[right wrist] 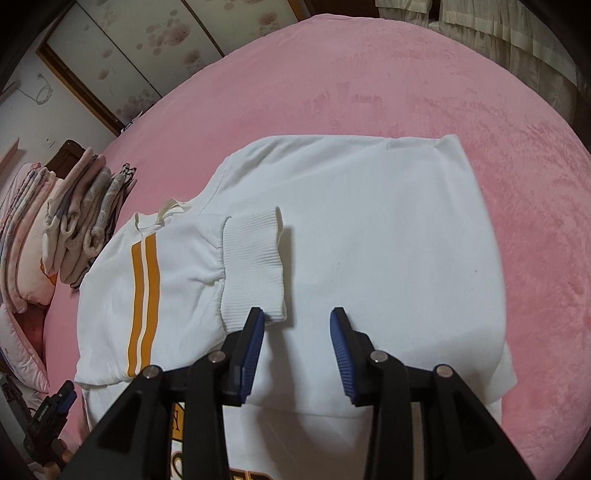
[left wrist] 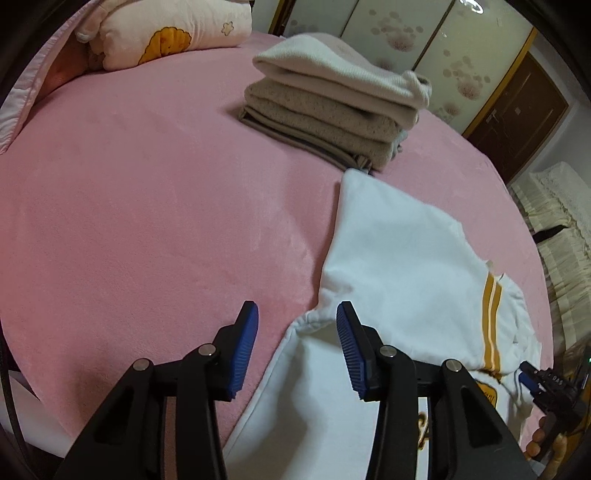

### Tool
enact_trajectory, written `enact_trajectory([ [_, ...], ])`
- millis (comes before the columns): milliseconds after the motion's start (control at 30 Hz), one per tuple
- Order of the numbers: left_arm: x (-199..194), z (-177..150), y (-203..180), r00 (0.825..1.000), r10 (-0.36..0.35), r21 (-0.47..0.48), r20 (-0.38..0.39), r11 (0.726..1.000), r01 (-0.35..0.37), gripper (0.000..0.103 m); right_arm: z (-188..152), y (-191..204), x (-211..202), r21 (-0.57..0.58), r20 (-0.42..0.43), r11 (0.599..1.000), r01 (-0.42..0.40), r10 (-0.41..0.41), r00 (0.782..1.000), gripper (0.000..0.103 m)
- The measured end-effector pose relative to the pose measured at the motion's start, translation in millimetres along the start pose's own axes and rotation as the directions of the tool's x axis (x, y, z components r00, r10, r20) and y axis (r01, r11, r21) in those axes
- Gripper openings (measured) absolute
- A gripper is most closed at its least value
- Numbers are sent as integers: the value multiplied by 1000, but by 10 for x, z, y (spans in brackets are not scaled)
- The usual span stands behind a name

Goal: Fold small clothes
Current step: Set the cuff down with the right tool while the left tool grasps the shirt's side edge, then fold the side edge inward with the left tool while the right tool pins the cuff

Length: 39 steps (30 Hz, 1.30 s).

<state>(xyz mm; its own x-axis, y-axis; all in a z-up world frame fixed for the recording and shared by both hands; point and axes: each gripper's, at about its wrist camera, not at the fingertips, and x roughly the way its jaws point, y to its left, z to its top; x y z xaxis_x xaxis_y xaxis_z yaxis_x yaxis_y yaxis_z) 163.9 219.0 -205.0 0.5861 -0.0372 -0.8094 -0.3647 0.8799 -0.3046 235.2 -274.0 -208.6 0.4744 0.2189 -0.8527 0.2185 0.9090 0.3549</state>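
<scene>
**White sweatshirt half folded on the pink bed, both grippers released**

A white cotton sweatshirt with two orange stripes on its sleeve lies flat on the pink plush bed cover. One side of it is folded over the body, and the striped sleeve lies across the top, with its ribbed white cuff resting on the middle of the cloth. Some yellow printed letters show at the near edge, but they are mostly hidden behind the gripper, so I cannot read them.

The left gripper, black with blue ribbed pads, hangs over the left edge of the sweatshirt. Its jaws stand apart and nothing is between the pads; one pad is above the pink cover, the other above the white cloth.

The right gripper is of the same kind. Its jaws are also released, with only the flat cloth under the gap. Its left pad is just beside the corner of the cuff; whether it touches the cuff I cannot tell.

Farther on the bed stands a stack of folded beige and cream clothes, just beside the far corner of the sweatshirt. A pale pink printed quilt lies well apart, at the head side.
</scene>
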Motion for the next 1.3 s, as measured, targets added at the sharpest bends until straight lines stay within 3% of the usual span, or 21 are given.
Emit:
enact_trajectory([
  [133, 109, 127, -94, 1000, 1, 16, 2, 1000, -1, 43, 11, 48, 36, -8, 2, 1000, -21, 21, 1000, 37],
  [233, 368, 224, -241, 999, 27, 58, -31, 998, -25, 43, -11, 118, 62, -39, -5, 999, -21, 21, 1000, 16],
  [367, 657, 205, -296, 992, 48, 65, -116, 997, -41, 43, -65, 192, 56, -75, 16, 997, 28, -26, 1000, 10],
  [433, 691, 171, -305, 992, 60, 79, -111, 996, -51, 43, -80, 187, 17, -64, 29, 998, 21, -19, 999, 7],
  [500, 695, 145, -326, 993, 80, 117, -92, 991, -69, 36, -105, 188, -42, -58, 50, 998, 21, -18, 999, 7],
  [533, 686, 129, -343, 994, 84, 139, -74, 988, -73, 22, -125, 194, -52, -59, 57, 998, 27, -23, 998, 7],
  [567, 681, 120, -365, 994, 87, 153, -64, 985, -76, 15, -147, 197, -45, -61, 57, 998, 33, -30, 998, 7],
  [733, 593, 100, -367, 989, 146, 168, 22, 975, -148, 9, -236, 221, 28, -67, 55, 996, 57, -54, 997, 7],
  [833, 640, 82, -315, 988, 154, 176, 10, 972, -153, 9, -273, 247, 39, -85, 53, 994, 61, -57, 997, 7],
  [933, 685, 101, -321, 989, 145, 216, -13, 966, -139, 15, -281, 298, 54, -116, 62, 989, 92, -85, 994, 7],
  [1033, 669, 174, -284, 992, 114, 207, -56, 973, -101, 28, -279, 304, 55, -126, 65, 987, 102, -95, 993, 7],
  [1100, 664, 284, -227, 993, 67, 173, -92, 984, -50, 47, -278, 300, 60, -128, 65, 987, 102, -95, 993, 7],
  [1133, 669, 334, -216, 994, 37, 157, -100, 987, -21, 62, -276, 296, 66, -127, 64, 987, 101, -94, 994, 7],
  [1167, 676, 411, -204, 994, -1, 140, -106, 990, 16, 67, -277, 296, 67, -127, 64, 987, 101, -93, 994, 7],
  [1300, 847, 727, -196, 974, -137, 106, -178, 982, 158, 68, -290, 308, 80, -139, 66, 984, 108, -100, 993, 7],
])
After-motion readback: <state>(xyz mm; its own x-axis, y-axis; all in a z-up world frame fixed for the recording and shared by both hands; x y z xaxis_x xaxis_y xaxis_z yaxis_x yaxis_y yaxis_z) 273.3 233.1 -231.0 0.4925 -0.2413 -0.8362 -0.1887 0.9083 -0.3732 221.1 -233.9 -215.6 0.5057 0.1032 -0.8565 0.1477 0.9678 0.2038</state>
